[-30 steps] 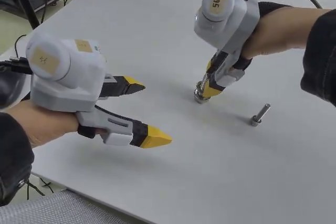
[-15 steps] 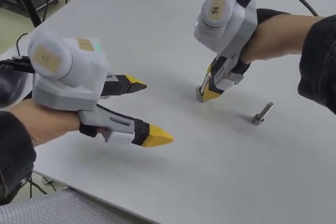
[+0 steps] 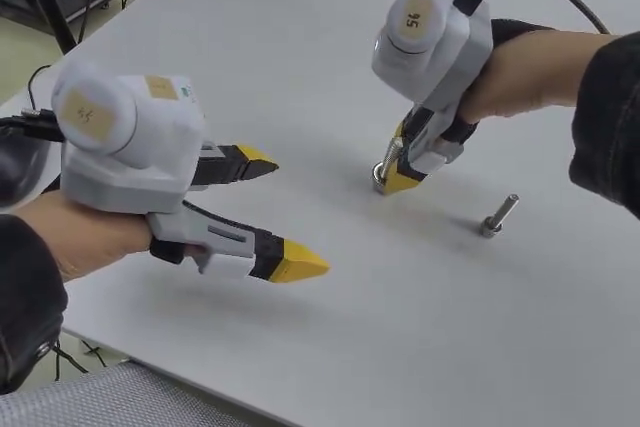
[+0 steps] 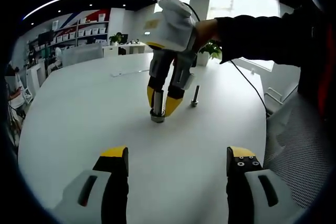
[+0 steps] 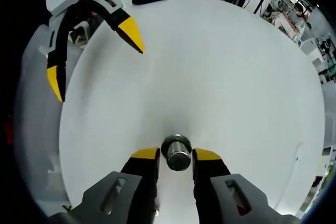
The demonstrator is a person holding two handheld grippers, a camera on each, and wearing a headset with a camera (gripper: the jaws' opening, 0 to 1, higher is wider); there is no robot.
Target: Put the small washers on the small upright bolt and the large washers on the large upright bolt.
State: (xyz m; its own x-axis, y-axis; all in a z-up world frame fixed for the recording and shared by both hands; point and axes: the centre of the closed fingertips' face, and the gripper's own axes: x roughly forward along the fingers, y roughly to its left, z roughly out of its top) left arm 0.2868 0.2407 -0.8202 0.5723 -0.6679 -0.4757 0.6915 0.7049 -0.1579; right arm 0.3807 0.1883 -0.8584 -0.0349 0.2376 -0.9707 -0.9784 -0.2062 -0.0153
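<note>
The left tongs point(image 3: 295, 214) hung released at the lower left of the head view, jaws spread wide above the bench point(image 3: 300, 47). The right tongs point(image 3: 398, 183) pointed down at centre right, yellow tips straddling the large bolt point(image 3: 383, 169). In the right gripper view the large bolt point(image 5: 178, 159) stood between the jaws of the right tongs point(image 5: 176, 154); whether they clamped it could not be told. The small bolt point(image 3: 496, 215) stood apart, to the right of the large bolt.
</note>
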